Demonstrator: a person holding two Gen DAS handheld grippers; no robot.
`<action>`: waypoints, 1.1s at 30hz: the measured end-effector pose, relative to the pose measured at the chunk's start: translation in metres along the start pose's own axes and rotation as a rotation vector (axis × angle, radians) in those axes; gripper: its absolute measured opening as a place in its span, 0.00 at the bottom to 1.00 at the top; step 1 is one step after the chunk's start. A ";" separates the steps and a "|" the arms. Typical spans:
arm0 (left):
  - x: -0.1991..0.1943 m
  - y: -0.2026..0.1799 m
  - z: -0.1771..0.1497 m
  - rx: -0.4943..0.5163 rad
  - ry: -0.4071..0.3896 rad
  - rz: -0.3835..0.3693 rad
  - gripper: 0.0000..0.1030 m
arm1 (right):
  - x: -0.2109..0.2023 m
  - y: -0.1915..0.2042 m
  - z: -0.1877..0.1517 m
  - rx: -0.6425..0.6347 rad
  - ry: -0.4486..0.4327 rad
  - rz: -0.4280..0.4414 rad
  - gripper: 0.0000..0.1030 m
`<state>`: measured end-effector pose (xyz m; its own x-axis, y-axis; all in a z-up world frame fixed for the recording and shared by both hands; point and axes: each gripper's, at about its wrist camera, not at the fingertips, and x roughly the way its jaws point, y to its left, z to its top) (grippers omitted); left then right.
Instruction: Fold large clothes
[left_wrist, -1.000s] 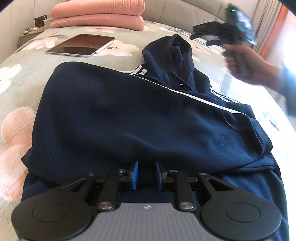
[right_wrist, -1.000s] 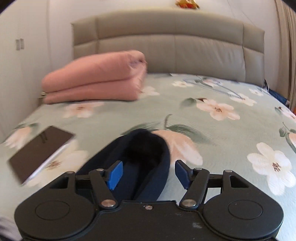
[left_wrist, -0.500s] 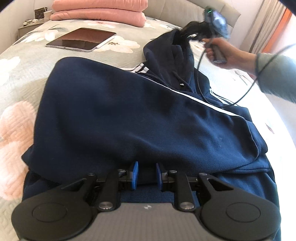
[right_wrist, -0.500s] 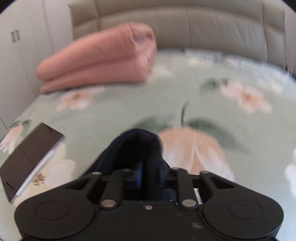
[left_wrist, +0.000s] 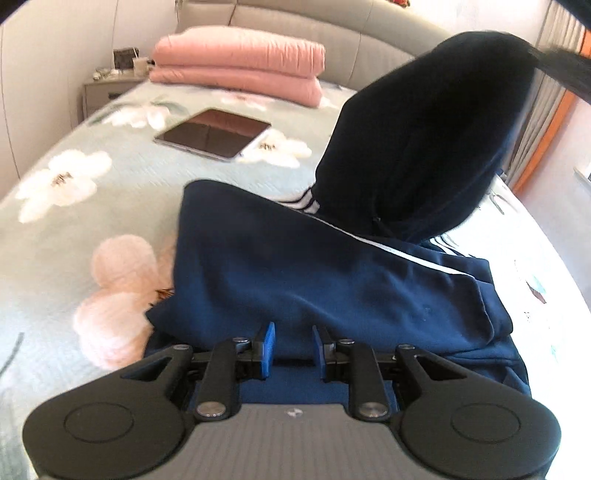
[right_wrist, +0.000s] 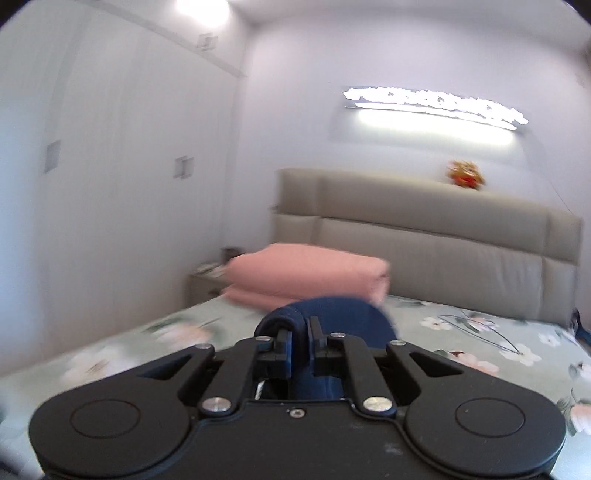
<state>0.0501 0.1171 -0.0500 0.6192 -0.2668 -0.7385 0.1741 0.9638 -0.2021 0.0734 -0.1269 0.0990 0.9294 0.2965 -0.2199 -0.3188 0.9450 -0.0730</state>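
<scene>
Near the bed's (left_wrist: 55, 229) foot edge, the left hand-held gripper (left_wrist: 290, 347) is clamped on the hoodie's (left_wrist: 314, 280) hem. Sleeves look folded in. Farther up, the right hand-held gripper (right_wrist: 299, 347) is clamped on the raised hood (left_wrist: 424, 140); the lengthwise fold remains undone.

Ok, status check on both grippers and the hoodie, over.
Left gripper shut on hoodie hem. Right gripper shut on hood, lifted off the bed. Tablet lies beyond, apart from the fold.
</scene>
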 end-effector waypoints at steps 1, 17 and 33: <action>-0.006 0.001 -0.002 0.005 -0.004 0.009 0.24 | -0.021 0.018 -0.009 -0.003 0.052 0.063 0.20; -0.020 0.000 0.023 -0.053 -0.038 -0.184 0.31 | -0.049 0.021 -0.147 0.634 0.599 -0.011 0.75; -0.033 0.018 0.009 -0.040 -0.045 -0.057 0.32 | 0.002 0.057 -0.142 0.877 0.686 -0.030 0.31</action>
<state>0.0395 0.1430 -0.0230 0.6431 -0.3201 -0.6956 0.1798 0.9462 -0.2692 0.0302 -0.0921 -0.0439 0.5483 0.3886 -0.7405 0.1965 0.8008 0.5657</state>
